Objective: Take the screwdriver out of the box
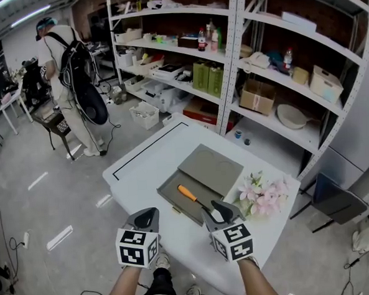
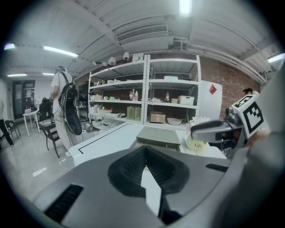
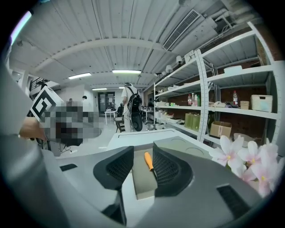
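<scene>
An open grey box (image 1: pixel 172 192) lies on the white table (image 1: pixel 142 162), its lid (image 1: pixel 211 168) folded back behind it. Inside lies the screwdriver (image 1: pixel 187 193), orange handle at the left, dark shaft pointing right. My right gripper (image 1: pixel 221 211) hovers over the box's near right end, close to the shaft tip, and stands open with nothing between the pads. In the right gripper view the orange handle (image 3: pixel 148 161) and the box (image 3: pixel 141 180) show in the gap of the gripper (image 3: pixel 143 154). My left gripper (image 1: pixel 146 218) hangs at the table's near edge, left of the box, shut and empty (image 2: pixel 144 152).
Pink and white flowers (image 1: pixel 263 195) in a pale cup (image 2: pixel 196 143) stand right of the box. Metal shelving (image 1: pixel 260 64) with boxes and bottles runs behind the table. A person with a backpack (image 1: pixel 68 76) stands far left on the floor.
</scene>
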Motion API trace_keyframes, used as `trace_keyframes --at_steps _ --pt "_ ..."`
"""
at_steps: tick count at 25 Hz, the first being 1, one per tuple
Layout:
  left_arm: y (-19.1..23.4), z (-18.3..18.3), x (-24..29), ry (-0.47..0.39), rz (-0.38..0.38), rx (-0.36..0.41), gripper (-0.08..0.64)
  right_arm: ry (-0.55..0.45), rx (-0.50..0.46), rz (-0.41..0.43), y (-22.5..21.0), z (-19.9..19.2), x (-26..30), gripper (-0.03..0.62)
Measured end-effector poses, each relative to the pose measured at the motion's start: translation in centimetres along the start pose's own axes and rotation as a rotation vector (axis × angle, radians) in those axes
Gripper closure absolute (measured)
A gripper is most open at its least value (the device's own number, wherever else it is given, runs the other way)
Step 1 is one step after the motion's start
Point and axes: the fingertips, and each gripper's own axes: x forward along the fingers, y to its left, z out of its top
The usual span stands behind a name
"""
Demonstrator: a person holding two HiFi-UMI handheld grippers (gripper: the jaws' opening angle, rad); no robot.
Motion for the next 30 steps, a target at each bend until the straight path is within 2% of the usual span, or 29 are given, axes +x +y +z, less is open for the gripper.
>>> trace_keyframes --at_steps 7,11,20,30 --pt "2.9 0.6 4.5 0.026 -0.061 -0.003 0.555 0.093 -0.024 0.001 -0.4 -0.3 5.0 0.446" --pt "4.3 1.1 7.6 0.046 -0.111 0.005 0.555 0.163 -0.032 0.030 -0.8 -0.8 8.0 0.442" --pt "6.2 1.0 13.0 0.098 -0.226 0.048 0.555 0.375 -0.085 0.085 -0.9 -4.4 13.9 0.431" --pt "8.6 0.4 16.3 0.134 -0.301 0.040 0.555 0.562 -0.114 0.117 -0.8 -7.6 17.5 0.414"
